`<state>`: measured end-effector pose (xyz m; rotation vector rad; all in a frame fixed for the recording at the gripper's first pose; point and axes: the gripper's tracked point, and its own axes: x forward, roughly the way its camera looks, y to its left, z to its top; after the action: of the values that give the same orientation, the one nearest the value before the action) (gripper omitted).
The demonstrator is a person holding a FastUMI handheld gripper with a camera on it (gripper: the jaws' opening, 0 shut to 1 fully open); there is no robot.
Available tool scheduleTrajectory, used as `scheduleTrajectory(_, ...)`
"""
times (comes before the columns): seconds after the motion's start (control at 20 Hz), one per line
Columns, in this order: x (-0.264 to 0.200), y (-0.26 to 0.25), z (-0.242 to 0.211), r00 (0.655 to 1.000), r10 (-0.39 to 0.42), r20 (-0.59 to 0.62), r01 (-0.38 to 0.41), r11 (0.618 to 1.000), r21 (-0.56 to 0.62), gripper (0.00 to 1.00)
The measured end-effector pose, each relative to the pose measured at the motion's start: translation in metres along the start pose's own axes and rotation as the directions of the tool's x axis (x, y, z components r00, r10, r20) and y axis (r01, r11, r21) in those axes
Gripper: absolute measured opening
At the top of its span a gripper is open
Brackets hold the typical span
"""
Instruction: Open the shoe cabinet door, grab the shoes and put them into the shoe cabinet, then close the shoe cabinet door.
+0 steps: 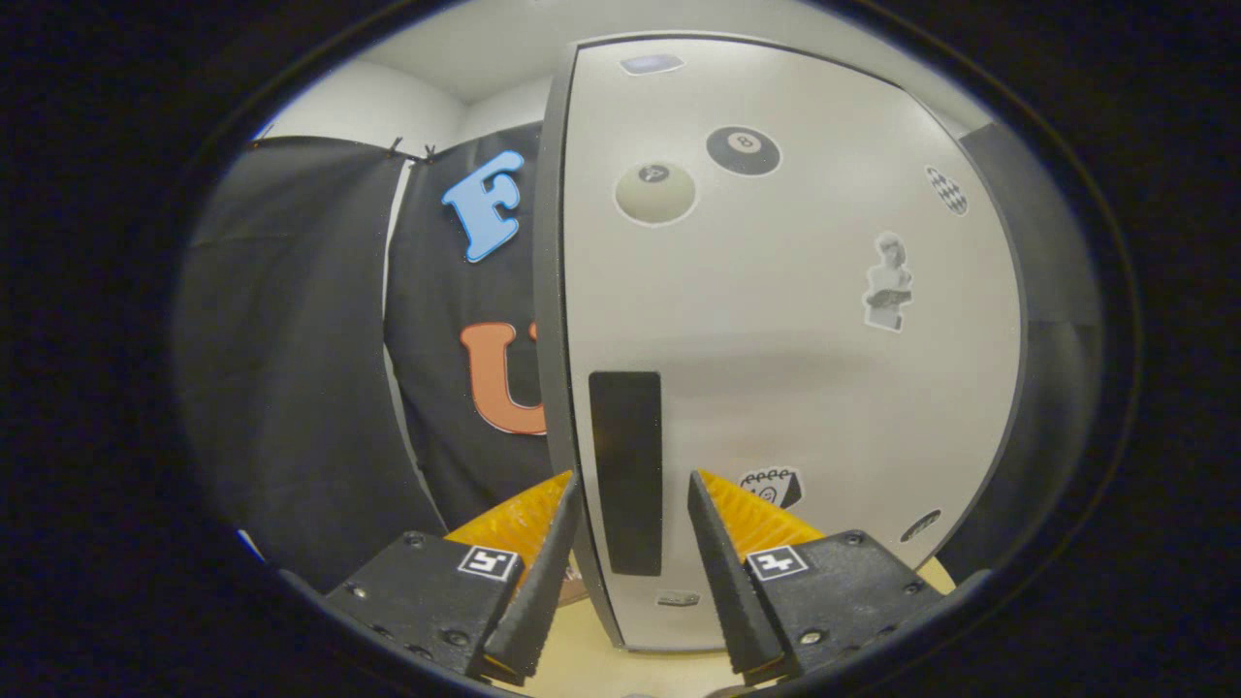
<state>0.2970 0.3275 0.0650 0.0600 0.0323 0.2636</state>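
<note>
The shoe cabinet door [785, 368] is a pale grey panel with several stickers, standing close ahead of me. Its black vertical handle [626, 470] runs down near the door's left edge. My gripper [632, 477] is open, with one finger on each side of the handle's lower half. The left finger [543, 572] lies past the door's left edge and the right finger [722, 572] is in front of the door face. I cannot tell whether either finger touches the handle. Nothing is held.
The cabinet's dark grey side [1042, 388] shows to the right of the door. Black booth cloth [291, 368] hangs to the left, beyond the door's edge. A pale wooden floor [591, 659] shows below the door between the fingers.
</note>
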Motion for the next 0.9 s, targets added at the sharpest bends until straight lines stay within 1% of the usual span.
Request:
scheduleTrajectory(0.15,0.009,0.001,-0.011,1.000,-0.003,-0.031,0.004,1.000,0.021,0.54)
scheduleTrajectory(0.2,0.010,0.002,-0.013,0.999,-0.003,-0.038,0.003,1.000,0.016,0.43)
scheduleTrajectory(0.25,0.013,0.001,-0.014,0.999,-0.005,-0.040,0.006,1.000,0.003,0.40)
scheduleTrajectory(0.35,0.012,0.001,-0.013,0.999,-0.020,-0.037,0.020,1.000,-0.016,0.38)
scheduleTrajectory(0.45,0.011,0.000,-0.014,0.999,-0.014,-0.034,0.013,0.999,-0.031,0.37)
scheduleTrajectory(0.7,0.001,-0.001,-0.018,0.997,0.068,-0.046,-0.069,0.997,-0.037,0.32)
scheduleTrajectory(0.8,-0.015,0.001,-0.023,0.994,0.096,-0.048,-0.097,0.995,-0.034,0.31)
scheduleTrajectory(0.9,-0.042,-0.003,-0.022,0.992,0.121,-0.047,-0.122,0.992,-0.031,0.30)
